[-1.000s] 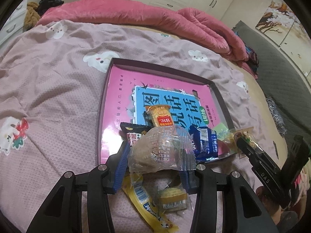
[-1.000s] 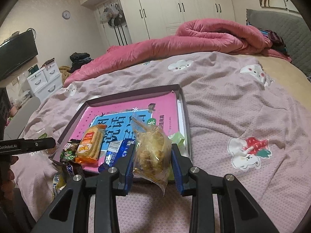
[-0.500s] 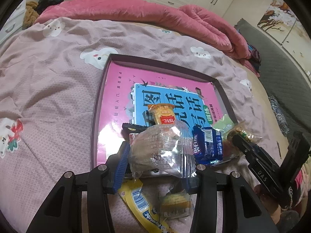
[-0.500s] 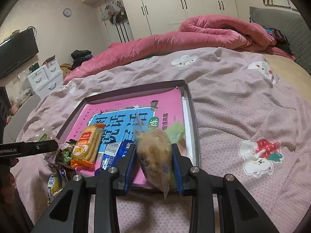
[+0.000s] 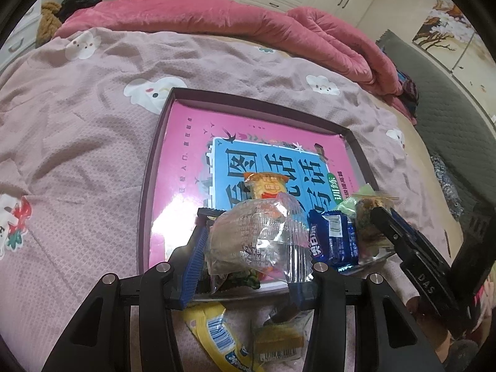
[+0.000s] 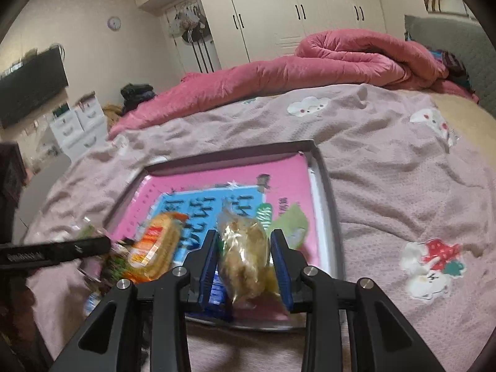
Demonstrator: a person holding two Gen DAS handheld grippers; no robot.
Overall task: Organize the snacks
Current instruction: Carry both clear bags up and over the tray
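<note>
Because the snacks belong in the tray [image 5: 148, 186], the left gripper [image 5: 248, 257] clamps a clear packet [image 5: 248, 238] over its near edge, while the right gripper [image 6: 246, 266] grips a yellowish bag [image 6: 245, 260] above the same edge.

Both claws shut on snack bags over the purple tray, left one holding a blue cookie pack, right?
Not quite. The left claw is shut on a clear crinkly plastic snack bag, as the left wrist view shows; the blue cookie pack lies beside it in the purple tray. The right claw is shut on a clear bag of golden-brown snacks.
</note>
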